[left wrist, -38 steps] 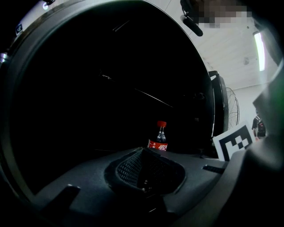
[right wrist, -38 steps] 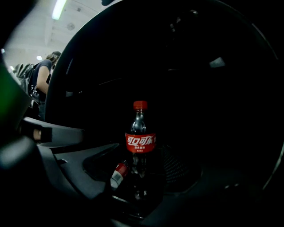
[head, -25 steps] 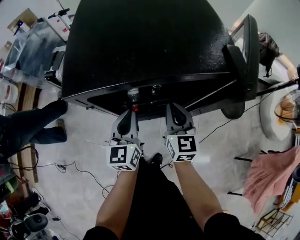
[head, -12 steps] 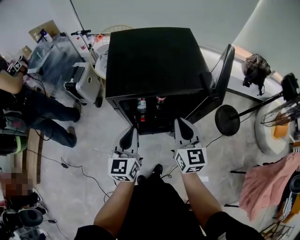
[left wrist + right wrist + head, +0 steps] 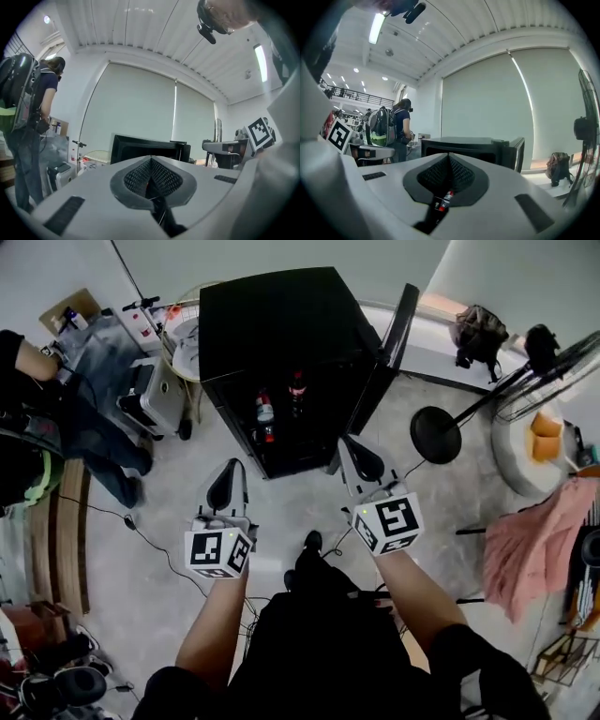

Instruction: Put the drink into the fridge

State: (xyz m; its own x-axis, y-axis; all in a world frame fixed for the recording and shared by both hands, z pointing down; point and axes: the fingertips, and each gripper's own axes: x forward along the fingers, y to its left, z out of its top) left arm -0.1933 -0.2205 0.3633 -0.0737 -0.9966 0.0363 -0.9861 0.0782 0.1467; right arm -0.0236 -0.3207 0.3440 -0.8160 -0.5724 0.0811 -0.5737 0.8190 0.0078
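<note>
My left hand-held gripper has its jaws pressed together on nothing, and it hangs near the mouth of the fridge, clear of it. Ahead of it, inside the open black fridge, two drink bottles stand upright with their long axes vertical. To my eye the drink is already placed. My right hand-held gripper is likewise closed and empty, apart from the bottles. The open door stands beyond it, to its right, so I judge the right hand the nearer one for swinging it shut.
</note>
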